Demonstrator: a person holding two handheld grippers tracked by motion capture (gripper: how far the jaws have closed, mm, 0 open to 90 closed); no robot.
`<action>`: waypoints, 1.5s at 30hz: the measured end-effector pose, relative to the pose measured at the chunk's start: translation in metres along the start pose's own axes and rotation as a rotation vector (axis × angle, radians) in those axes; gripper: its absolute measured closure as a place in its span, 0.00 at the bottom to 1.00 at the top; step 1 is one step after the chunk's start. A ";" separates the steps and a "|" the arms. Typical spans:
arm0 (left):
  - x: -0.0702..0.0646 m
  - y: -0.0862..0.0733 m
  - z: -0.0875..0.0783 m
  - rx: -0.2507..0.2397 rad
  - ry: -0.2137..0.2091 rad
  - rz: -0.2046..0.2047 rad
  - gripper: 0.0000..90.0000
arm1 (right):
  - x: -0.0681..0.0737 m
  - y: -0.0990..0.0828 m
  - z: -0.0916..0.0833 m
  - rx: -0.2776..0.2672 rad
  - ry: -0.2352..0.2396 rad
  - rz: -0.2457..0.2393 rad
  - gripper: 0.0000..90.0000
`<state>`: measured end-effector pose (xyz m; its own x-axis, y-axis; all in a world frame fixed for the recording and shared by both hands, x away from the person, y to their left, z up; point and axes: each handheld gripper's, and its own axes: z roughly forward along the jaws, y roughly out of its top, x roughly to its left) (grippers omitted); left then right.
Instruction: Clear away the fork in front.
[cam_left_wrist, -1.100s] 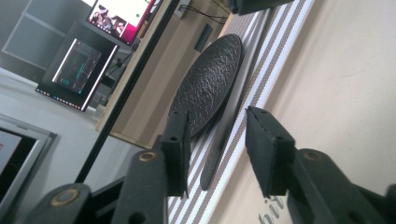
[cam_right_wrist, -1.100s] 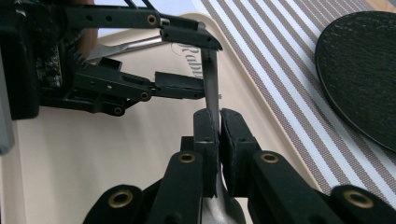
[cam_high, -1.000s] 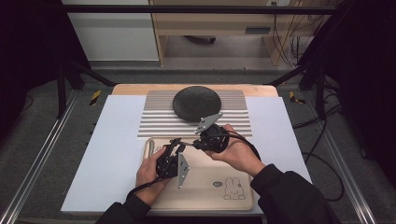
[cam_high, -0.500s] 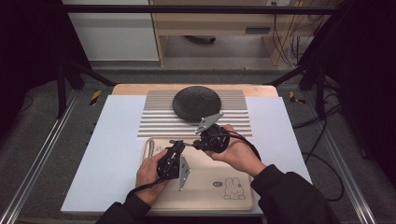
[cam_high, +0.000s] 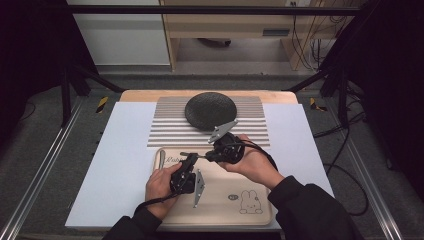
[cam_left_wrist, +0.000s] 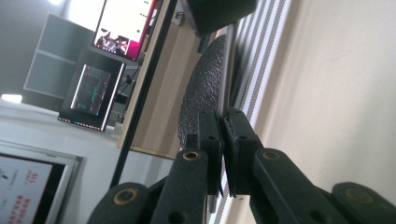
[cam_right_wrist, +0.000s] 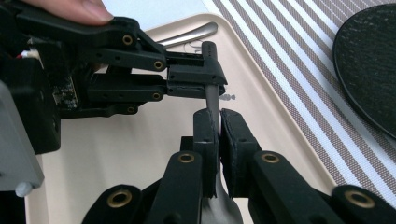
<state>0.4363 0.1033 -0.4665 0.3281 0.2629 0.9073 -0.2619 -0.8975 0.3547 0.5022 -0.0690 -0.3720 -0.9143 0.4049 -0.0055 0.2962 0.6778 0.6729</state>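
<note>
A slim grey metal utensil (cam_right_wrist: 211, 95), of which the handle alone is clear, is held level between the two tools above the pale beige rectangular tray (cam_high: 227, 200) with a rabbit drawing, near the tray's far edge and toward its far left corner. The right gripper (cam_high: 210, 155), held in the right hand (cam_high: 252, 162), has its black jaws pressed together on the utensil; in the right gripper view the handle passes upward between the pads (cam_right_wrist: 205, 128), and a wider grey part shows below them. The left gripper (cam_high: 191, 159), held in the left hand (cam_high: 160, 185), has just been closing its jaws and now pinches the free end of the same handle; in the right gripper view its jaws clamp the handle close to the tip.

A second silver handle (cam_right_wrist: 187, 36) lies flat on the tray beside its far left corner. The tray rests at the near edge of the white bench top (cam_high: 112, 165). Beyond the tray's far edge lies a grey-and-white striped mat (cam_high: 165, 125), reaching to the bench's far edge, and a round black textured plate (cam_high: 210, 110) sits on the far half of that mat.
</note>
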 end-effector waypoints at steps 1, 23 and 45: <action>0.000 0.000 0.000 -0.001 -0.002 0.001 0.96 | 0.000 0.000 0.000 0.002 0.001 0.005 0.94; 0.000 -0.003 -0.004 0.000 0.002 0.016 0.97 | -0.017 -0.005 -0.036 -0.150 -0.067 0.097 0.57; -0.001 -0.003 -0.005 -0.011 -0.002 0.006 0.97 | -0.035 -0.014 -0.037 -0.144 -0.117 0.171 0.41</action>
<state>0.4323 0.1076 -0.4671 0.3281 0.2568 0.9091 -0.2738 -0.8952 0.3517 0.5198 -0.1152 -0.3534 -0.8137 0.5801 0.0378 0.3937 0.5020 0.7701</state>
